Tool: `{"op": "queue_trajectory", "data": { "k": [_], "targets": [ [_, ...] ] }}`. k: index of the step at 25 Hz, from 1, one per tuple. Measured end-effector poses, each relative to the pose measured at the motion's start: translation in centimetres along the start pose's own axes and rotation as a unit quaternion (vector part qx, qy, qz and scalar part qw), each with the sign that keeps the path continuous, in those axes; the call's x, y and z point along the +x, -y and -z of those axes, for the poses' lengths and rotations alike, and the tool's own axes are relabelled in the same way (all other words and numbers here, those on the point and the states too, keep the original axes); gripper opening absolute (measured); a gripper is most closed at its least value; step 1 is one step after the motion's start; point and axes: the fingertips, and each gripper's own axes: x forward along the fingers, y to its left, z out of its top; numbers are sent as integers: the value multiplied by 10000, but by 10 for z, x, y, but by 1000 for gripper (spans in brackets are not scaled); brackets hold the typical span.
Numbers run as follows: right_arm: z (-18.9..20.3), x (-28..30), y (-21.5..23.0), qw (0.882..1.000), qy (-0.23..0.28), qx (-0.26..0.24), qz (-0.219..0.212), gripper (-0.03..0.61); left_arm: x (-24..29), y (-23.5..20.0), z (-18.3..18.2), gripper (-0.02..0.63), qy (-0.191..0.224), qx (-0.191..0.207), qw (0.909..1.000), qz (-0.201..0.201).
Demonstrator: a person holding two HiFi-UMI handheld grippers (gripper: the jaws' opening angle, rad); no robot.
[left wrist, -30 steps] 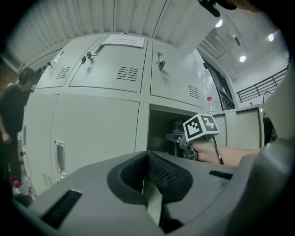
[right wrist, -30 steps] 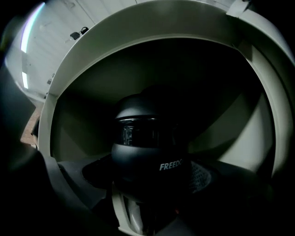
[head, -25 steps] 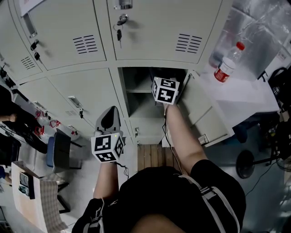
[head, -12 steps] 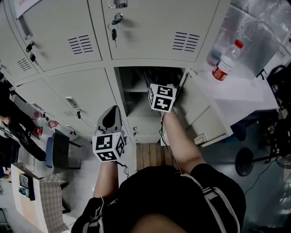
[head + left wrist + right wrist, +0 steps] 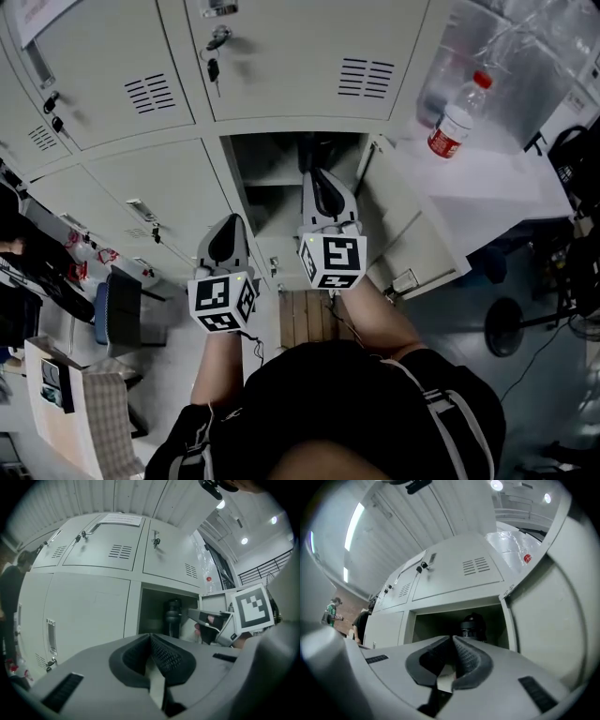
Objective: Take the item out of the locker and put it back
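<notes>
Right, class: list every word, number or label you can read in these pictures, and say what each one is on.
No text here is legible.
Red label on the bottle: too small to read.
Paper sheet on the upper lockers: print blurred, unreadable.
Marker cubes: black-and-white square patterns only, no letters.

A clear plastic bottle (image 5: 457,117) with a red cap and a red label stood upright on a white tabletop (image 5: 497,192), at 2 o'clock in the head view. A clear plastic sheet (image 5: 511,42) was just behind it. A bunch of keys (image 5: 215,67) hung from the lock of a closed upper door (image 5: 281,84) at 11 o'clock. Wooden slats (image 5: 302,319) lay on the floor near the centre. A dark chair (image 5: 127,309) stood at 8 o'clock, and a black round base (image 5: 506,336) at 4 o'clock.
</notes>
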Motion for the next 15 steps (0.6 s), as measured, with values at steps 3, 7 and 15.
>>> {"op": "queue_trajectory", "data": {
  "k": [3, 7, 15],
  "targets": [
    [-1, -21, -5, 9999, -96, 55, -85, 15, -3, 8, 1, 14, -8, 24, 10000, 17],
    [10, -43, -7, 9989, -373, 228, -192, 14, -10, 16, 4, 14, -51, 49, 10000, 18],
    [9, -64, -6, 9981, -506, 272, -230, 14, -25, 26, 3, 14, -41, 94, 9999, -13]
  ]
}}
